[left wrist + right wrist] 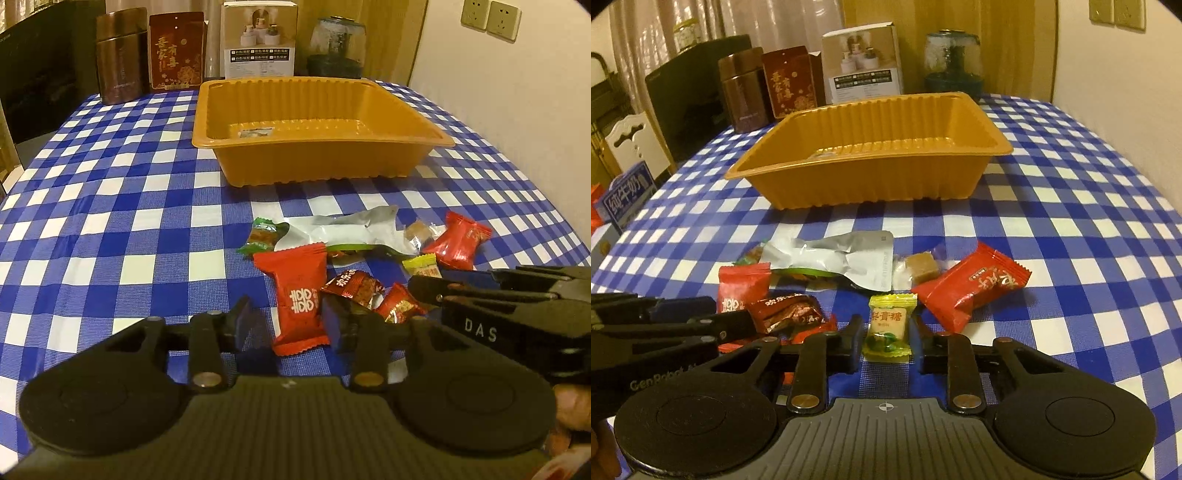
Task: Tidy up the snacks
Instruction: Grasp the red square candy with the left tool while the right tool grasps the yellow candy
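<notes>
- Left wrist view: the left gripper (pixel 291 325) sits low over the worktop (pixel 110 206). Its fingers (pixel 242 319) are spread apart, one on each side of a big red candy pack (pixel 300 297). They are not squeezing it.
- More snacks lie just past it: a silver pouch (pixel 351 229), a green candy (pixel 263 236) and another red pack (pixel 460 240).
- The orange tray (pixel 321 147) stands farther back.
- The right gripper (pixel 517 295) comes in from the right side.
- Right wrist view: the right gripper (pixel 888 341) is low too. Its fingers (pixel 851 339) are released, with a yellow candy (pixel 888 325) lying between them.
- The left gripper (pixel 665 325) reaches in from the left, near a dark red candy (pixel 786 312).
</notes>
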Motion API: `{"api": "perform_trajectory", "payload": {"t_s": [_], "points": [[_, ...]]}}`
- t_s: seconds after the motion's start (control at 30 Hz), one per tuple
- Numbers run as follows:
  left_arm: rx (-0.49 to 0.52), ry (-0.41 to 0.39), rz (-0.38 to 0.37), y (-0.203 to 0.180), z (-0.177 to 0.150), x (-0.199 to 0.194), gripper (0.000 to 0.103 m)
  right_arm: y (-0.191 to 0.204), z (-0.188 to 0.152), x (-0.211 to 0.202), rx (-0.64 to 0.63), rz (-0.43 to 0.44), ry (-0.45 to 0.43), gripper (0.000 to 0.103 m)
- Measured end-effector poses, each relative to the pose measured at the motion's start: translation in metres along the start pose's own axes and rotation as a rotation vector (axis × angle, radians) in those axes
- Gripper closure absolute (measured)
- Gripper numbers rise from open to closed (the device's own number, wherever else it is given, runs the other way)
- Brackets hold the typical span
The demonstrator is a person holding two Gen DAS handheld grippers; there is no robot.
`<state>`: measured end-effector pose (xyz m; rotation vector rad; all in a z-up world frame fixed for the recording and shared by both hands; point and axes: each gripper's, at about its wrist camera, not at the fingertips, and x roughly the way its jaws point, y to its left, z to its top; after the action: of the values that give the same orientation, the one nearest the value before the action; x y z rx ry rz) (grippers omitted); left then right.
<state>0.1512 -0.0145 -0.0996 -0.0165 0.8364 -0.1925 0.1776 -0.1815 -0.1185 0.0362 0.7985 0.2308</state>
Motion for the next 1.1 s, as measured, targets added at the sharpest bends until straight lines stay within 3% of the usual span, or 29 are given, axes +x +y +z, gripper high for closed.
{"api": "perform_trajectory", "payload": {"t_s": [0.3,0.6,0.73,1.1], "points": [[0.043,0.006,0.02,-0.009,-0.002,0.008,0.066,0.0,0.001,-0.001,-0.007,-0.001,-0.009,0.079],[0.049,0.011,0.056,-0.002,-0.001,0.002,0.079,-0.003,0.002,-0.007,0.007,-0.002,-0.029,0.079],[0.034,0.004,0.077,0.005,0.001,-0.003,0.081,-0.003,0.003,-0.011,0.009,0.003,-0.04,0.079],[0.025,-0.056,0.051,0.004,0.02,-0.024,0.081,-0.001,0.013,-0.025,0.017,0.016,-0.086,0.079]]}}
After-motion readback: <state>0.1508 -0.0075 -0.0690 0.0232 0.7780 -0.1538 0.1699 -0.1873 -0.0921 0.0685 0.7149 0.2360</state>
